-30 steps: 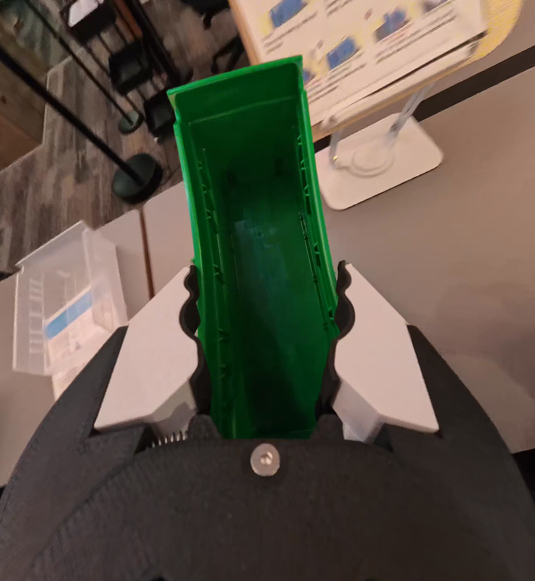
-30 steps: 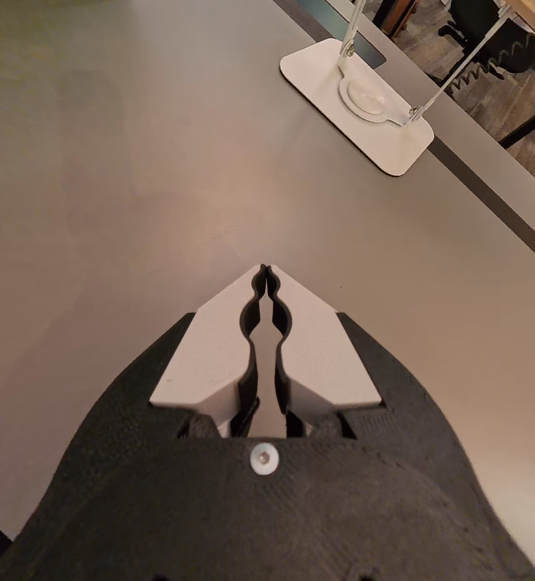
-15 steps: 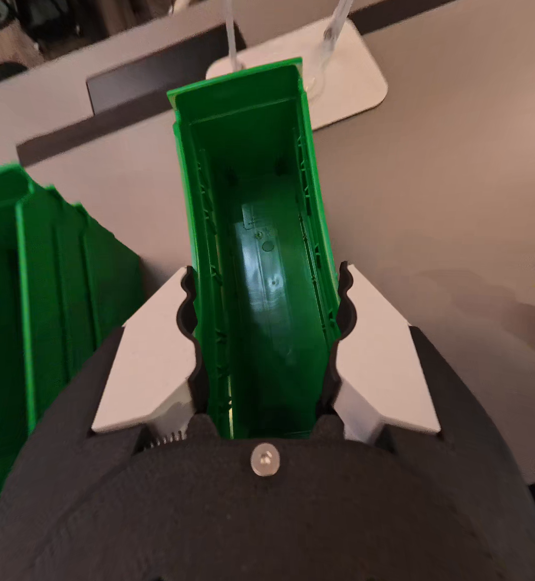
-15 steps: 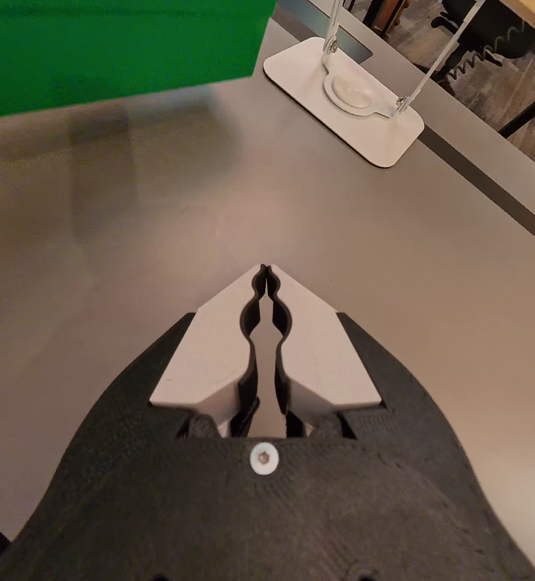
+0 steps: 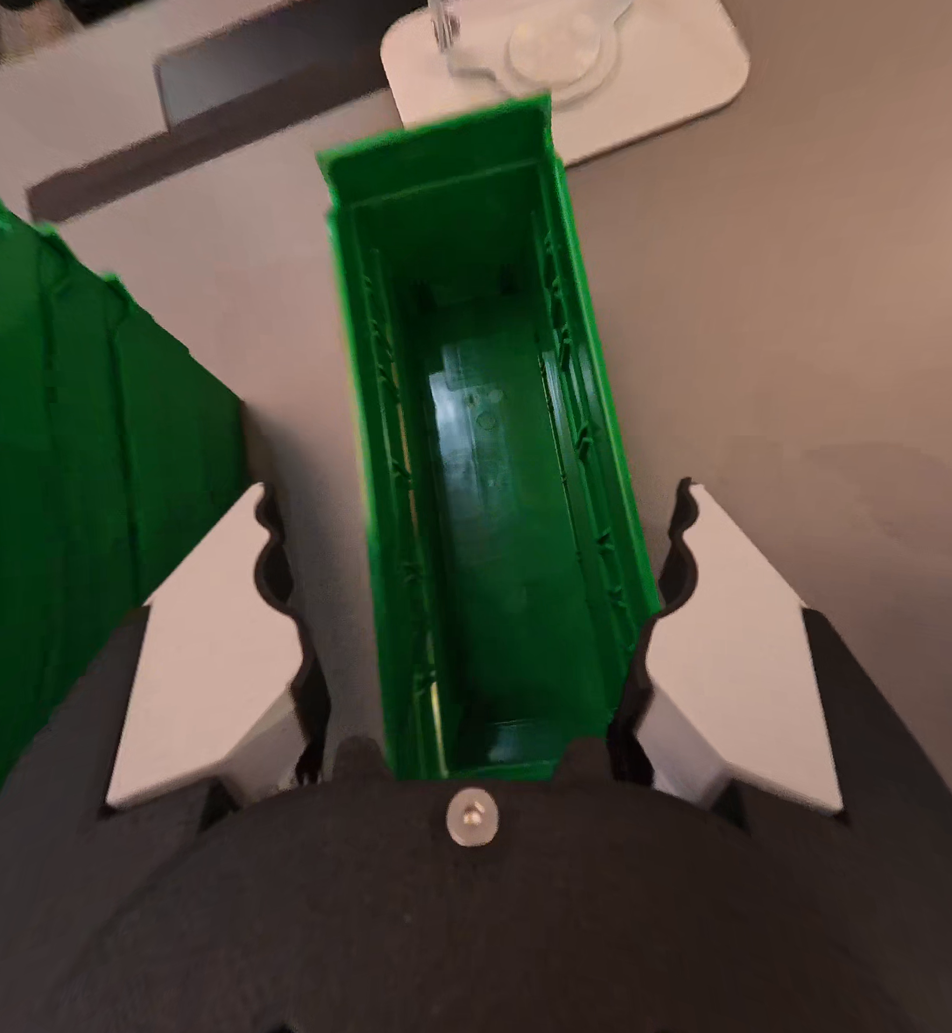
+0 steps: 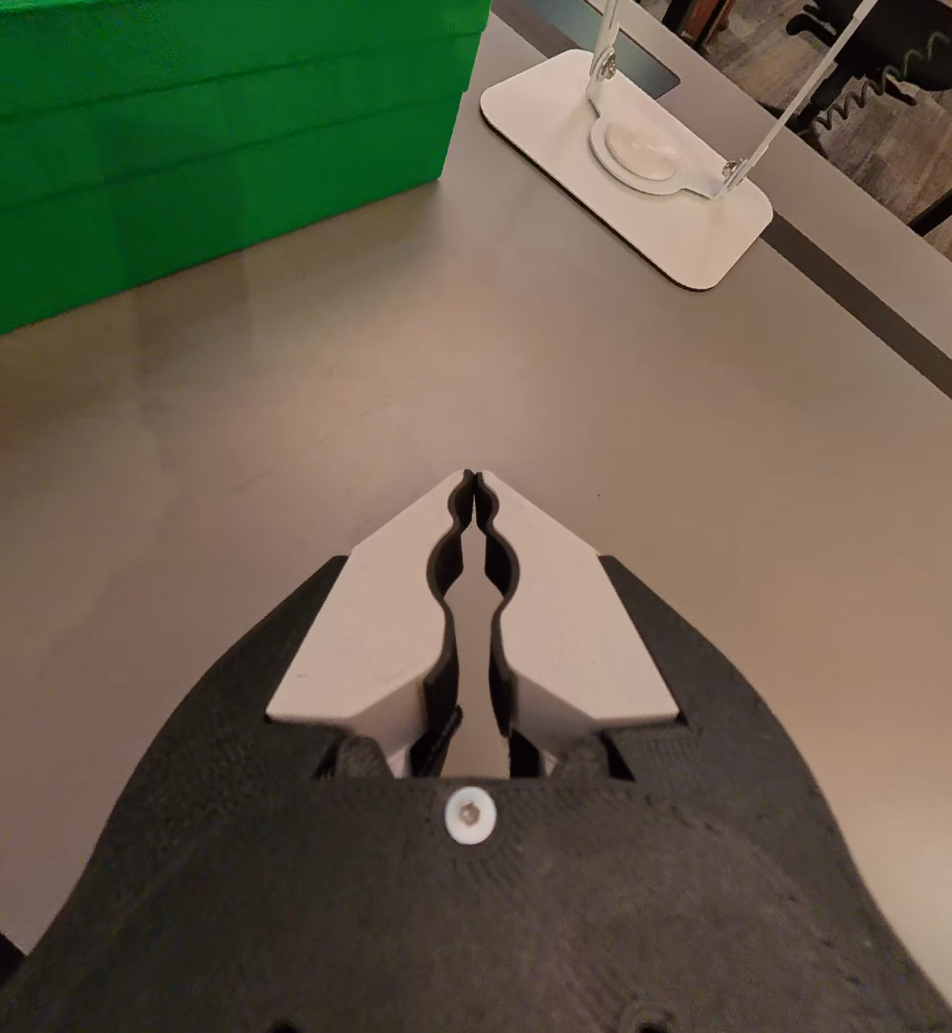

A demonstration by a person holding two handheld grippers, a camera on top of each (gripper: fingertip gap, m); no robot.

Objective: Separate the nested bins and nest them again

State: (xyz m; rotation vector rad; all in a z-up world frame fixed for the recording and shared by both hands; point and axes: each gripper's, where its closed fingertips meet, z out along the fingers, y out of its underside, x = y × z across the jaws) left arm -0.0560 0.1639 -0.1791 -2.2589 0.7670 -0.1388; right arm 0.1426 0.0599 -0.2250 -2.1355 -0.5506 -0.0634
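A narrow green bin (image 5: 496,503) lies open side up on the grey table, between the fingers of my left gripper (image 5: 474,483). The jaws are open: the left finger stands clear of the bin wall and the right finger is at the wall. A second green bin (image 5: 71,447) with ribbed sides stands to the left. In the right wrist view a green bin side (image 6: 210,140) rests on the table at the upper left; I cannot tell which bin it is. My right gripper (image 6: 473,481) is shut and empty, over the bare table.
A white stand base (image 5: 574,72) with clear legs sits just beyond the narrow bin; it also shows in the right wrist view (image 6: 630,167). A dark strip (image 6: 881,313) runs across the table behind it. Floor and chairs lie beyond the table edge.
My left gripper swung over the table, lowered the narrow bin beside the other bin and opened its jaws. The green bin came into the right wrist view. The right gripper stayed shut.
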